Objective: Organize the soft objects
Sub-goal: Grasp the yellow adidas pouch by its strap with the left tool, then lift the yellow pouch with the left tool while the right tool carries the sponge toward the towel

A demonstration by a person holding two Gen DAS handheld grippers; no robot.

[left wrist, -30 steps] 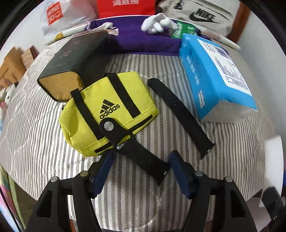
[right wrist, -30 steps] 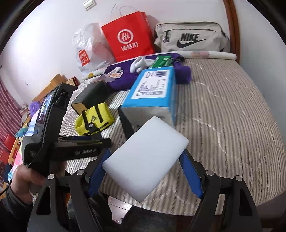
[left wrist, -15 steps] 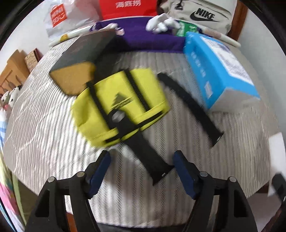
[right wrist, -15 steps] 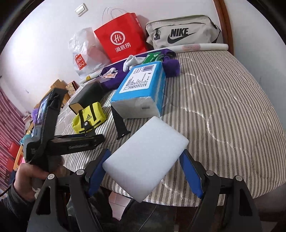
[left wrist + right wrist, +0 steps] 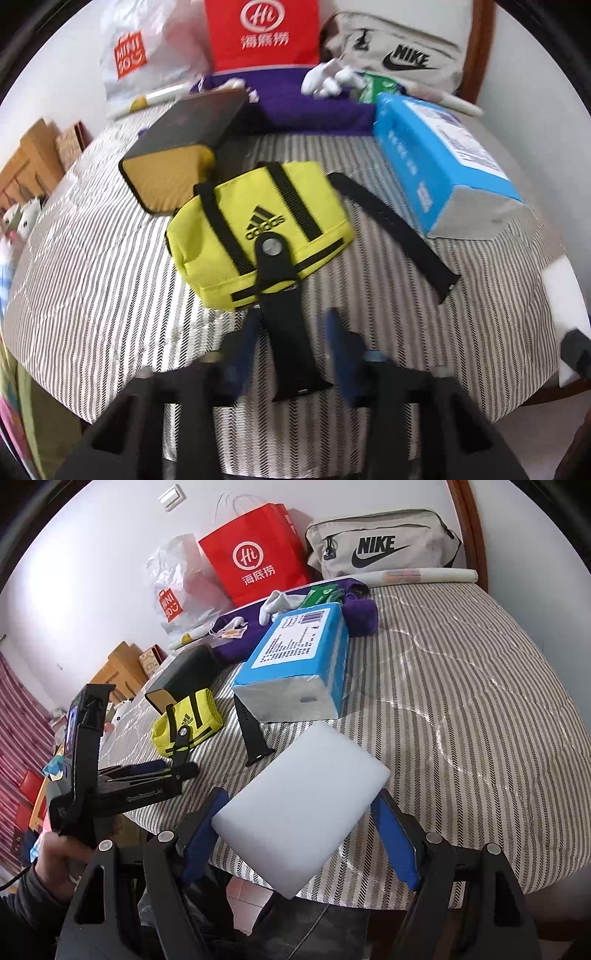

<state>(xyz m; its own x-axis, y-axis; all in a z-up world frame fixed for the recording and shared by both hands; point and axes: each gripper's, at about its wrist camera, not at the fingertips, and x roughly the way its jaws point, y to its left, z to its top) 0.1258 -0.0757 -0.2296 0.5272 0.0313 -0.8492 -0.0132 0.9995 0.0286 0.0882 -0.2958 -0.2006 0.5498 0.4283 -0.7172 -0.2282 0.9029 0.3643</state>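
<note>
- Strap, black, short piece (image 5: 291, 332): lies on the striped bed (image 5: 92, 258), its round studded end resting on the yellow pouch (image 5: 258, 236), its free end pointing toward the near edge
- Left gripper (image 5: 291, 350): jaws closing from either side of the strap's lower length; blue pads blurred, not yet seen pressing on it
- Handling note: the band is thin and floppy, so the pinch probably wants to land across its width near the middle, low to the bed, to stop the strap folding or slipping out
- Handling note: a lift likely drags the studded end off the pouch; a slow straight rise should leave the pouch undisturbed
- Strap, black, long piece (image 5: 395, 229): separate, lying between the pouch and the blue tissue pack (image 5: 443, 173), touching neither gripper
- Right gripper (image 5: 299, 834): jaws spread wide and pinching a white foam block (image 5: 299, 805) by its two sides, held over the near edge of the bed
- Risk: the striped cover may bunch under the pads if they press down too far
- Black case (image 5: 181, 144): just behind the pouch, clear of the grasp
</note>
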